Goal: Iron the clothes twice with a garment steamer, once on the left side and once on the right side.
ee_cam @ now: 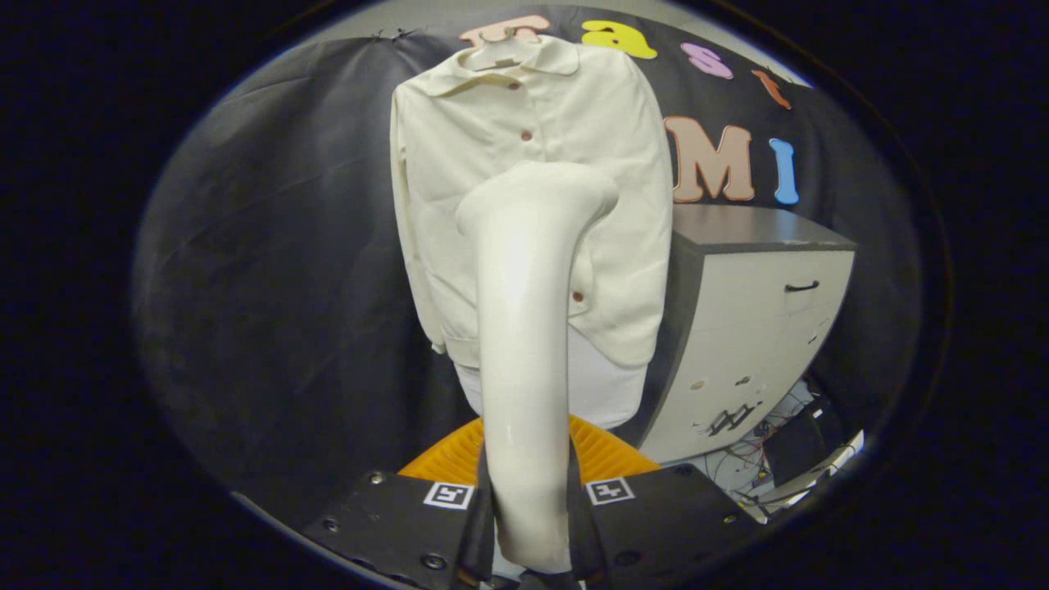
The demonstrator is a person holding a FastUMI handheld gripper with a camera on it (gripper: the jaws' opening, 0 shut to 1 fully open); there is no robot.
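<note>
Jaws of the single handheld gripper (pixel 531 500) are clamped on one cream garment steamer (pixel 524 328), both black fingers (pixel 410 524) pressing its handle from either side, each finger bearing one square black-and-white marker. Rising upright from between the jaws, the steamer bends at its top into a head that points toward one cream shirt (pixel 533 180), which hangs just beyond it. Whether the head touches the cloth cannot be told. Hung on one pale hanger (pixel 500 49), the shirt faces the steamer with its collar spread and its sleeves down at both sides; three small reddish-brown buttons show along its front, two above the steamer's head and one beside the handle. A white underlayer (pixel 606 385) hangs out below the shirt's hem. An orange ribbed object (pixel 602 455) sits under the shirt, just ahead of the jaws and partly hidden by the steamer. Black cloth (pixel 287 270) forms the booth wall behind the shirt. One white cabinet (pixel 754 344) with a dark grey top and one dark handle stands just beside the shirt, on the far side from the bare cloth. Loose cables (pixel 770 442) lie on the floor at the cabinet's foot.
</note>
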